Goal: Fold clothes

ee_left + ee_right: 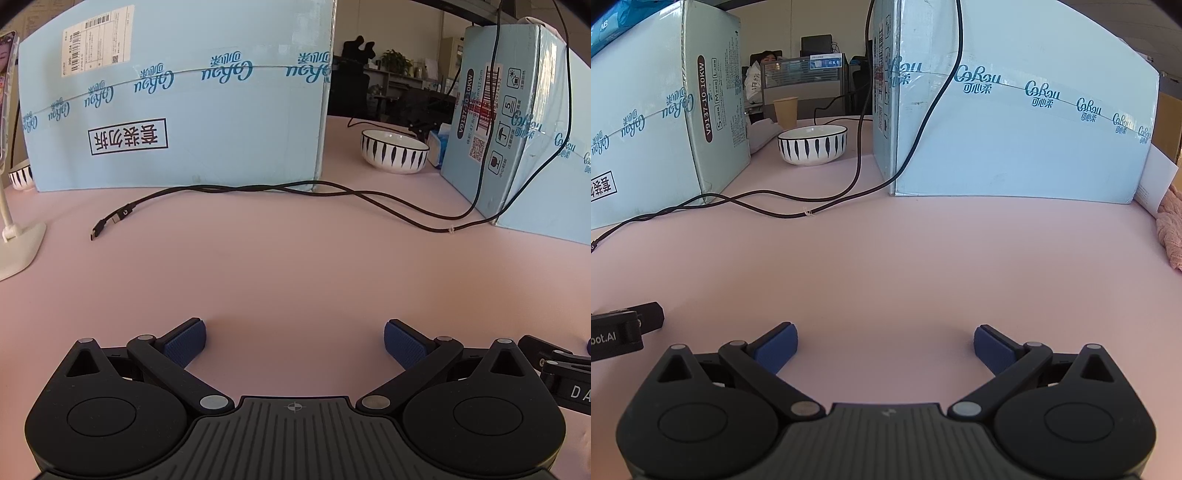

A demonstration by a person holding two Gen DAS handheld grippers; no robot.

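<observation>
My left gripper (294, 341) is open and empty, low over the pink table (280, 266). My right gripper (885, 343) is also open and empty, low over the same table (886, 266). A pink knitted garment (1170, 232) lies at the far right edge of the right wrist view, well right of the right gripper; only part of it shows. The right gripper's side pokes into the left wrist view (557, 373), and the left gripper's side shows in the right wrist view (620, 332). No garment shows in the left wrist view.
Two big light-blue cartons (177, 96) (1015, 122) stand at the back with a gap between them. A striped white bowl (394, 151) (812, 144) sits in the gap. Black cables (280, 192) (775, 210) trail across the table. A white stand base (18, 247) is at the left.
</observation>
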